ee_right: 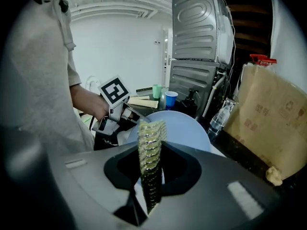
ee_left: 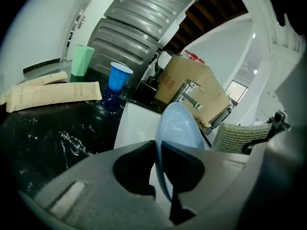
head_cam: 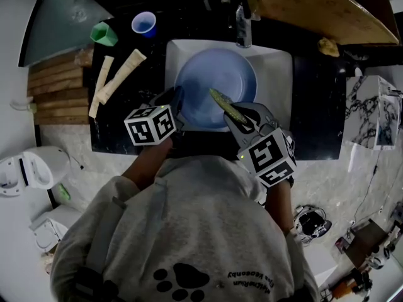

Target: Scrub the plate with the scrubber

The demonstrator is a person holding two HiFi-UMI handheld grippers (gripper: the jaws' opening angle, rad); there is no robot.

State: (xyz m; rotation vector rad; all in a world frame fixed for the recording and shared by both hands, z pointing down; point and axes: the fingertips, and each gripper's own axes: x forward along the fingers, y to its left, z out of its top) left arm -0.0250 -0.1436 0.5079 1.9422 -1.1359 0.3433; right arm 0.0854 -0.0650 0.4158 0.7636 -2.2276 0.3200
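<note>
A pale blue plate (head_cam: 214, 87) is held over the white sink (head_cam: 277, 80), seen edge-on as the plate (ee_left: 180, 128) in the left gripper view. My left gripper (head_cam: 178, 102) is shut on the plate's left rim. My right gripper (head_cam: 236, 117) is shut on a flat yellow-green scrubber (head_cam: 227, 106), which lies across the plate's lower right part. In the right gripper view the scrubber (ee_right: 151, 162) stands upright between the jaws, with the plate (ee_right: 180, 128) just behind it and the left gripper (ee_right: 125, 113) at the plate's far rim.
On the black counter (head_cam: 119, 131) left of the sink lie two beige toothbrush packets (head_cam: 119, 74), a green cup (head_cam: 104, 34) and a blue cup (head_cam: 144, 24). A tap (head_cam: 243, 24) stands behind the sink, a cardboard box (head_cam: 315, 8) beside it.
</note>
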